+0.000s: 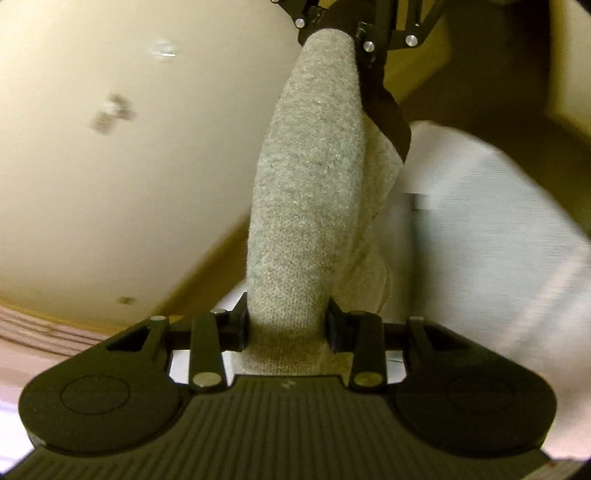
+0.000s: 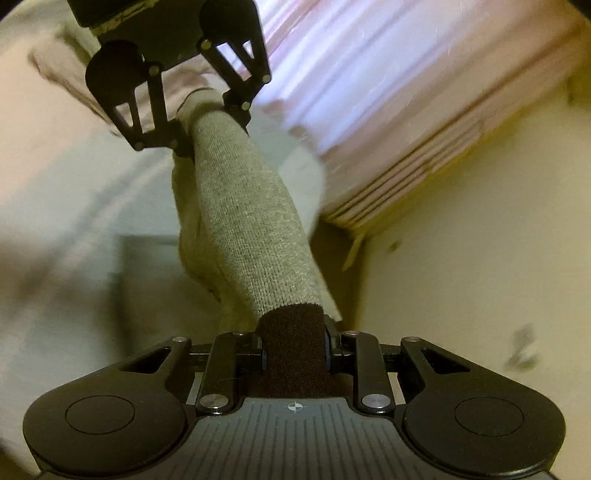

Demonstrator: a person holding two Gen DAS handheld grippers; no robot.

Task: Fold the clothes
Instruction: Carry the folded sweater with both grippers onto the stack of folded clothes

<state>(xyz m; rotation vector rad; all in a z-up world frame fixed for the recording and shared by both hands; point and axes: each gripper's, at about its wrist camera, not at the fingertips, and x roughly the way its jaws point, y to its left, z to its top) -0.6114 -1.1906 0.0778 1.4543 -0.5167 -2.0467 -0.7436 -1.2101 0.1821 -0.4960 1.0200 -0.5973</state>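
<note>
A grey knitted sock (image 1: 310, 184) with a dark brown end (image 1: 388, 118) hangs stretched in the air between my two grippers. In the left wrist view my left gripper (image 1: 288, 325) is shut on the sock's grey end. The right gripper (image 1: 332, 26) holds the far end at the top of that view. In the right wrist view my right gripper (image 2: 293, 354) is shut on the dark brown end (image 2: 291, 332). The grey sock (image 2: 251, 221) runs up from there to the left gripper (image 2: 207, 122). A second paler layer of the sock shows beside the grey one.
A cream surface (image 1: 129, 184) with a few dark marks fills the left of the left wrist view and the right of the right wrist view, cream surface (image 2: 461, 277). Pink pleated fabric (image 2: 388, 110) lies beyond it. Blurred white cloth (image 1: 480, 221) sits behind the sock.
</note>
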